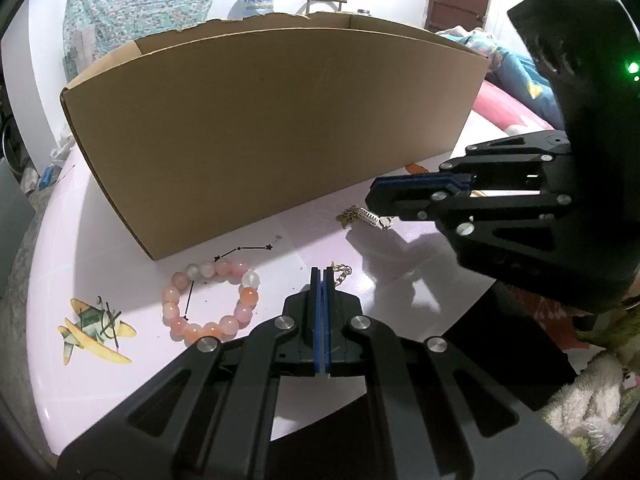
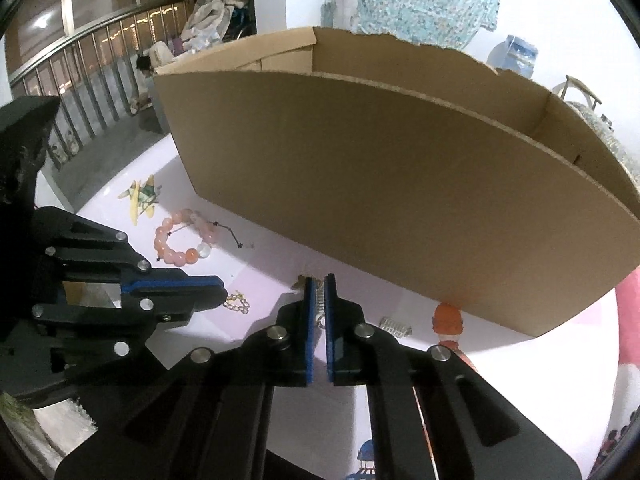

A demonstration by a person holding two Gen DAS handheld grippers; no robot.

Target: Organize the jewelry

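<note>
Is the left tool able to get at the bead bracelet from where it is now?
Probably yes. The bracelet lies in the open on the table, just left of the left tool, with nothing between them. The tool is shut, with a gold chain at its tip, so it would have to open first.

A lived-in home: patterned curtain (image 1: 144, 12) at eleven o'clock, floral bedding (image 1: 508, 60) at two, sticker-dotted bench (image 1: 100, 248) below.
</note>
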